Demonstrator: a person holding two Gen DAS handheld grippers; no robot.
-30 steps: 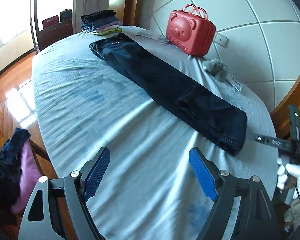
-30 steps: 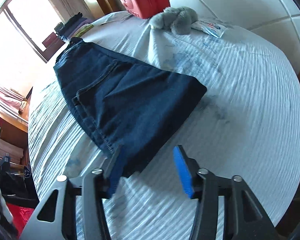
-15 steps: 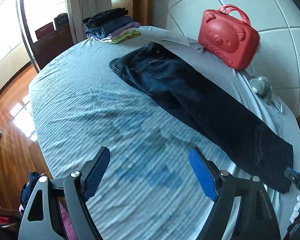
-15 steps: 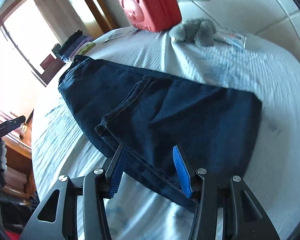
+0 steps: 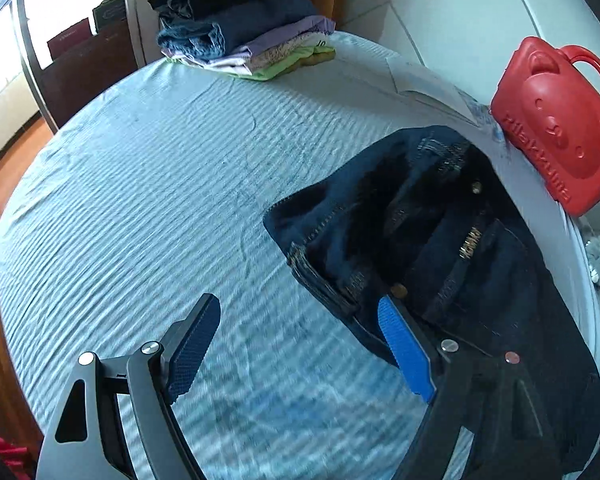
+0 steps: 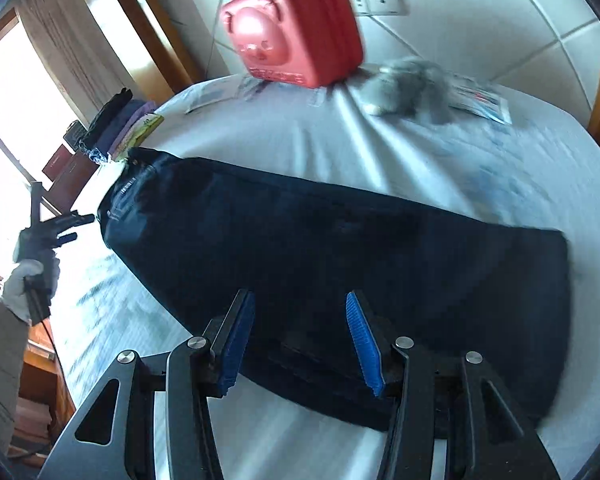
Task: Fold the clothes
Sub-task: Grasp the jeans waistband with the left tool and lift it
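Both hand-held grippers, left (image 5: 300,344) and right (image 6: 300,340), hang released above jeans (image 6: 340,248) on the striped bedsheet (image 5: 140,200).

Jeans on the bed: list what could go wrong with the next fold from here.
1. The left gripper is open with only one finger over the waistband of the jeans; closing here may catch a single layer or the sheet.
2. The right gripper hangs open over the leg end; pinching only the top leg could leave the fold uneven.
3. The red case sits close beside the waistband, so a swing could knock it.
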